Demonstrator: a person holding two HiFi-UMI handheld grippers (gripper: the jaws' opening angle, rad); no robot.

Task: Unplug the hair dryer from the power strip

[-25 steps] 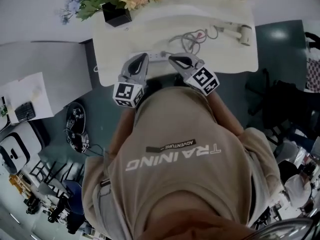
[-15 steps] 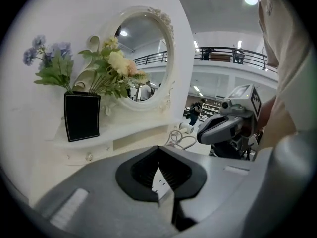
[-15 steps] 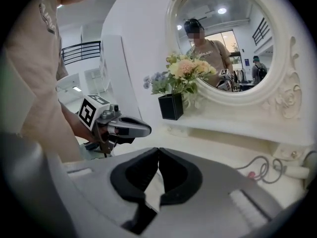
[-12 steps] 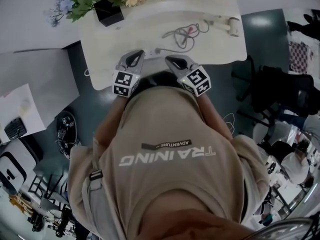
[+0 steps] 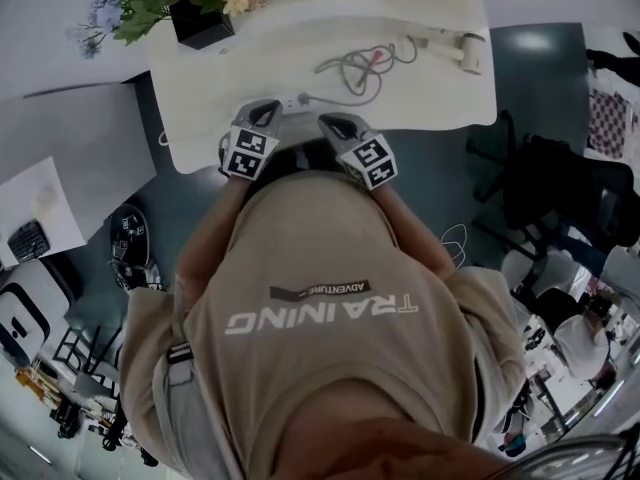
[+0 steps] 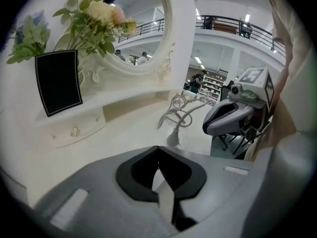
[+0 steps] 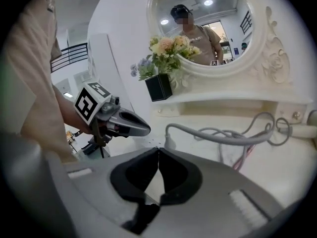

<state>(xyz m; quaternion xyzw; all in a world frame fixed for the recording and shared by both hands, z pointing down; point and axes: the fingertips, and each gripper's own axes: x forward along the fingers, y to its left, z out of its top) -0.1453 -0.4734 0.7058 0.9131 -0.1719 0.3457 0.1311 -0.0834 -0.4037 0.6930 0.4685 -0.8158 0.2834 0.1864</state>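
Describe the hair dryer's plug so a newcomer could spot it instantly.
Start at the white dressing table with the oval mirror. Near its front edge, closer to the person than the black vase, a grey cord ends in the plug. It is the only stubby upright piece; the rest of the cord lies in loose loops.

Head view: overhead, steeply down over the person's torso (image 5: 320, 298) onto the desk (image 5: 440, 98). Both gripper views: low, close over the desk, facing the mirror (image 7: 228, 14). All three share the cord (image 7: 213, 135).
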